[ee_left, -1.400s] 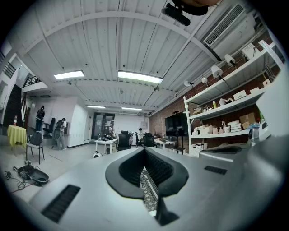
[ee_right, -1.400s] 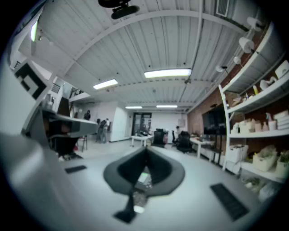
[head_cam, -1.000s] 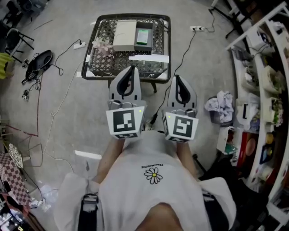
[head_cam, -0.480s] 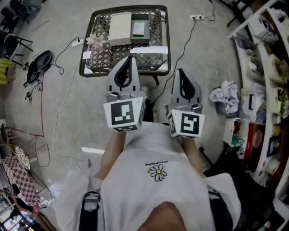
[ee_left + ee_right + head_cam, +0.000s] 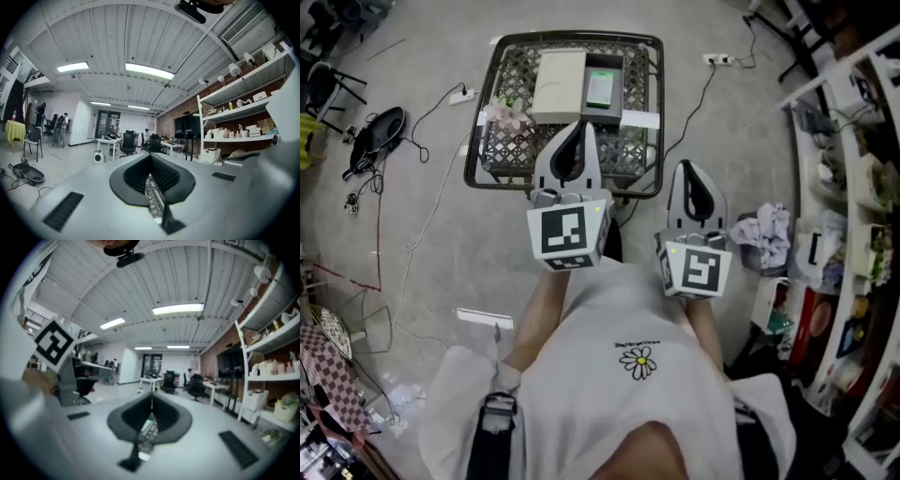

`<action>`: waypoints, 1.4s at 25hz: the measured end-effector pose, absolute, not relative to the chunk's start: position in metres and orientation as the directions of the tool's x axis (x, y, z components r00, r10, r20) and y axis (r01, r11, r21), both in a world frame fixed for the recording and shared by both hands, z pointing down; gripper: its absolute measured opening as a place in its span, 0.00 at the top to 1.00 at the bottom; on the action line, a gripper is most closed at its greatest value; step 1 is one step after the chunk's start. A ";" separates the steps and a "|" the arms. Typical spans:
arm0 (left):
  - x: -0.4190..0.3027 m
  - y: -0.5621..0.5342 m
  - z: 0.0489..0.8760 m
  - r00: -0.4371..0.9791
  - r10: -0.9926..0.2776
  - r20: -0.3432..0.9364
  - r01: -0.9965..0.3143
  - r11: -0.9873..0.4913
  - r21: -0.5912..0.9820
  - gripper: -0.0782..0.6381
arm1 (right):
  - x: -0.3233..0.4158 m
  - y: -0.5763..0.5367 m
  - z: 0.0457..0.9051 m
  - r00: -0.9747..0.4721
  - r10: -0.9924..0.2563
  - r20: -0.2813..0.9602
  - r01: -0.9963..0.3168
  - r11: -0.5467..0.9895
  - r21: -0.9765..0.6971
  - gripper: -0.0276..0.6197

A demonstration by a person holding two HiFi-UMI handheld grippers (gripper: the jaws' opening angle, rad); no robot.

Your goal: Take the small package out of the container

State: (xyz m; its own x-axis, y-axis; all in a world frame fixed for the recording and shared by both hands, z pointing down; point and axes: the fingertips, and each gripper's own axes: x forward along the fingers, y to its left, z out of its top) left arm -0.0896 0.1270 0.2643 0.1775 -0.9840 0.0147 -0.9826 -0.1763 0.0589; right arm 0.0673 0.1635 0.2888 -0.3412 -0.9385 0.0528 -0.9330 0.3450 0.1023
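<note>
A black wire-mesh container (image 5: pixel 487 150) stands on the floor ahead of me. Inside it lie a flat beige box (image 5: pixel 558 75) and, right of it, a small green package (image 5: pixel 600 87). My left gripper (image 5: pixel 575 126) hangs over the container's near part, jaws shut and empty, pointing at the beige box. My right gripper (image 5: pixel 688 167) sits lower and to the right, outside the container's near right corner, also shut with nothing in it. In the left gripper view the left gripper (image 5: pixel 150 156) aims up at the room; the right gripper (image 5: pixel 151 395) does the same in its own view.
A pink flower bunch (image 5: pixel 502 114) and a white strip (image 5: pixel 639 119) lie in the container. Cables and a power strip (image 5: pixel 717 59) cross the floor. A black bag (image 5: pixel 380 131) lies left; shelves (image 5: pixel 853 141) and a cloth pile (image 5: pixel 764 228) stand right.
The left gripper has moved forward, from short of the container to over its near part. The right gripper has drifted right and stays behind. Both stay shut.
</note>
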 end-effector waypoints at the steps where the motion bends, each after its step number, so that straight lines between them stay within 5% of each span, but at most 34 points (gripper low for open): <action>1: -0.094 0.113 0.267 0.169 -0.985 0.017 -0.983 -0.168 0.070 0.86 | 0.064 0.150 0.289 -0.346 -0.937 0.054 -0.930 0.350 0.109 0.91; 17: -0.118 -0.076 0.294 0.222 -0.964 0.143 -0.973 -0.211 0.090 0.86 | 0.058 -0.031 0.293 -0.171 -0.981 0.098 -0.983 0.176 0.054 0.91; 35: -0.125 -0.111 0.325 0.043 -0.975 0.219 -0.999 -0.045 -0.004 0.86 | 0.057 -0.096 0.323 -0.331 -0.931 0.153 -0.942 0.336 0.011 0.91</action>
State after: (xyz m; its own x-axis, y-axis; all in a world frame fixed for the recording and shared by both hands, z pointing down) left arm -0.1249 -0.1110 0.3249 0.0433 -0.9749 0.2186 -0.9990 -0.0453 -0.0040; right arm 0.0574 -0.0960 0.3226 -0.3305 -0.9314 0.1526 -0.9418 0.3360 0.0110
